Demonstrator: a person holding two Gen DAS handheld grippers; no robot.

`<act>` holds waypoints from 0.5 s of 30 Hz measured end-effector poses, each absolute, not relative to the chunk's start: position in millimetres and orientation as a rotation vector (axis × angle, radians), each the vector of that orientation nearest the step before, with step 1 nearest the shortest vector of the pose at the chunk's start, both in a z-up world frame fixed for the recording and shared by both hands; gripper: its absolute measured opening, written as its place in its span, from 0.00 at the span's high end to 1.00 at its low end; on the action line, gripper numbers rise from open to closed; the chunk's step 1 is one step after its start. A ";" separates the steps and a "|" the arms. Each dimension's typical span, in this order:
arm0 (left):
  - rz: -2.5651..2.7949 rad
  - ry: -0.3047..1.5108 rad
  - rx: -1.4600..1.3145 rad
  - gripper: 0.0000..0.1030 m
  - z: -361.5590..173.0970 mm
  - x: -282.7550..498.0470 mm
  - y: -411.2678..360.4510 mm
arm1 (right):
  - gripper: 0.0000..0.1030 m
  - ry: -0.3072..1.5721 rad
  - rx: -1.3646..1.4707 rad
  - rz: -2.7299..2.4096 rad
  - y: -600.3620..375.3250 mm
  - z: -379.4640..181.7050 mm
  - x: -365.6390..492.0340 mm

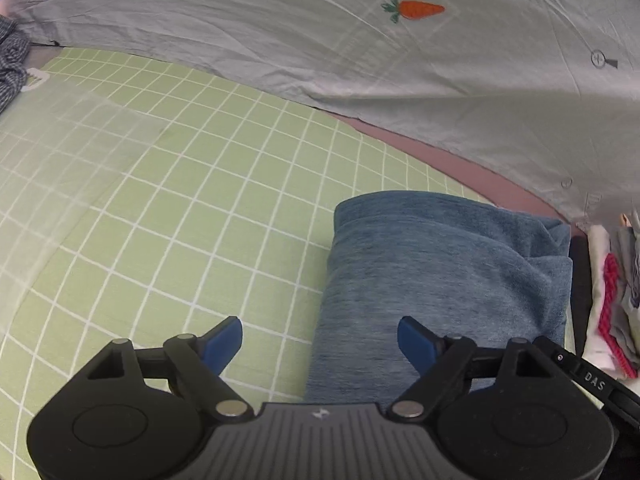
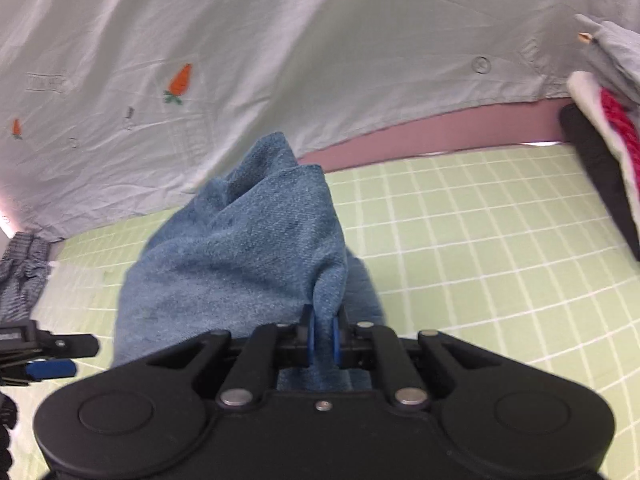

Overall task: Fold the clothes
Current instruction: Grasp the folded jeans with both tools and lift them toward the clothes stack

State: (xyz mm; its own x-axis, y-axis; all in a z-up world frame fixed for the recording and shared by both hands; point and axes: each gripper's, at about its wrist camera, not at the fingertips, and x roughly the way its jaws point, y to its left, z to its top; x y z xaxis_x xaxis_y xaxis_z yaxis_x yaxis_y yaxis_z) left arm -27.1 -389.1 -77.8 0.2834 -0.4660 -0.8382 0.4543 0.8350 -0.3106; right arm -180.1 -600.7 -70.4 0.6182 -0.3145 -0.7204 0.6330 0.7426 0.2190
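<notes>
A blue fleece garment (image 1: 440, 280) lies folded on the green checked sheet (image 1: 160, 200). My left gripper (image 1: 320, 340) is open and empty, its fingers straddling the garment's left edge just above it. My right gripper (image 2: 323, 340) is shut on a fold of the blue garment (image 2: 240, 248) and lifts it, so the cloth bunches up in front of the camera. The left gripper's blue fingertip (image 2: 50, 368) shows at the left edge of the right wrist view.
A pale sheet with carrot prints (image 1: 360, 40) hangs behind the bed. A stack of folded clothes with a red item (image 1: 612, 292) sits at the right; it also shows in the right wrist view (image 2: 612, 128). A blue striped garment (image 2: 20, 272) lies at the left.
</notes>
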 end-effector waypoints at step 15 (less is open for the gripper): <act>-0.762 1.285 -0.011 0.01 -131.6 -23.1 -427.5 | 0.13 0.742 0.891 -0.434 -644.8 -135.5 -192.8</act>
